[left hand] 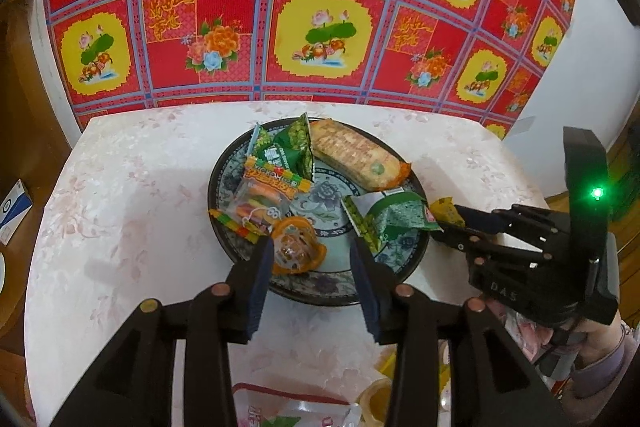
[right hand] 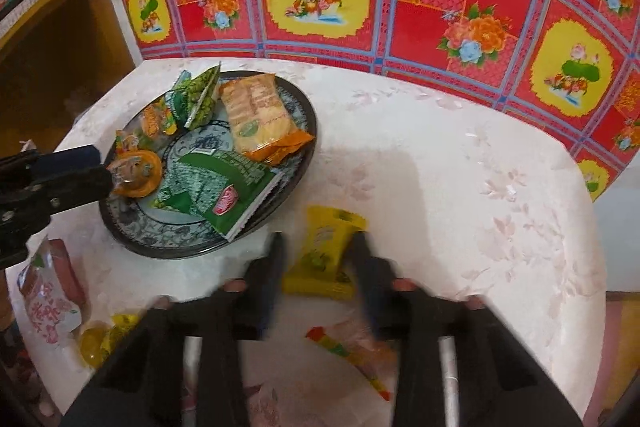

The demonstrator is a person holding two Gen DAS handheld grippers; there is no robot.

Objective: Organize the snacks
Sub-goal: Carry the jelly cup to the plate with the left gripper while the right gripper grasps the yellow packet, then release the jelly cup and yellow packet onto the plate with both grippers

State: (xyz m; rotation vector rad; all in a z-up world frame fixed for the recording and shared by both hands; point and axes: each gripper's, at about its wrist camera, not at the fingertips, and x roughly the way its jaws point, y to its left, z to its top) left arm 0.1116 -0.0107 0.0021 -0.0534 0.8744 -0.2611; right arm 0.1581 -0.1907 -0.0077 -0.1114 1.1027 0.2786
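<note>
Glossy plastic snack packets (left hand: 356, 157) lie on a glazed patterned plate (left hand: 412, 251).

Both wrist views close, angled down; share plate (left hand: 224, 187) (right hand: 296, 147), table.

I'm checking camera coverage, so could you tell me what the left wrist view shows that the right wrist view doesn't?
Only the left wrist view shows the right gripper from outside, beside the plate's edge, and the clear candy bag plainly. Only the right wrist view shows the whole yellow packet between the right gripper's open fingers on the table. Both show the plate, biscuit pack, green packets and orange jelly cup.
</note>
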